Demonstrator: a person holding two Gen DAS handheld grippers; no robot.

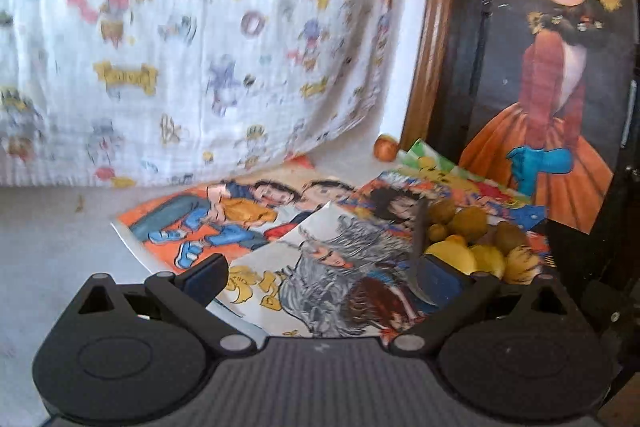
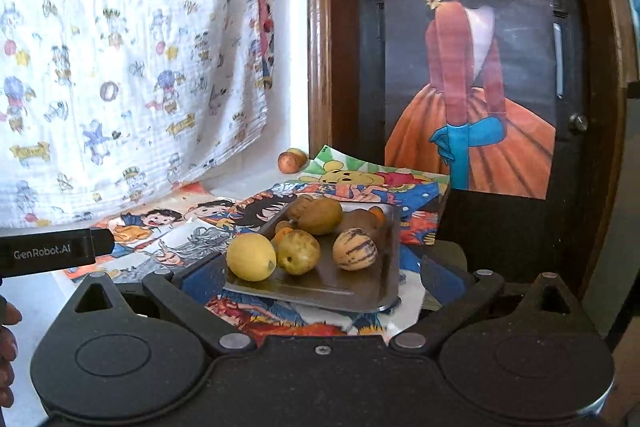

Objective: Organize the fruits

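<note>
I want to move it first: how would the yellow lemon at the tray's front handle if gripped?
The lemon looks round and smooth, so it may roll on the flat tray. It seems firm, likely tolerating a squeeze.

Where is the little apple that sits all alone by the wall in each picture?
Left wrist view: the lone apple sits in the middle right, at the foot of the wooden frame, beyond the metal tray.
Right wrist view: the lone apple sits just left of centre, behind the metal tray.
Shared landmark: the poster of a girl in an orange skirt, right of the apple in both.
</note>
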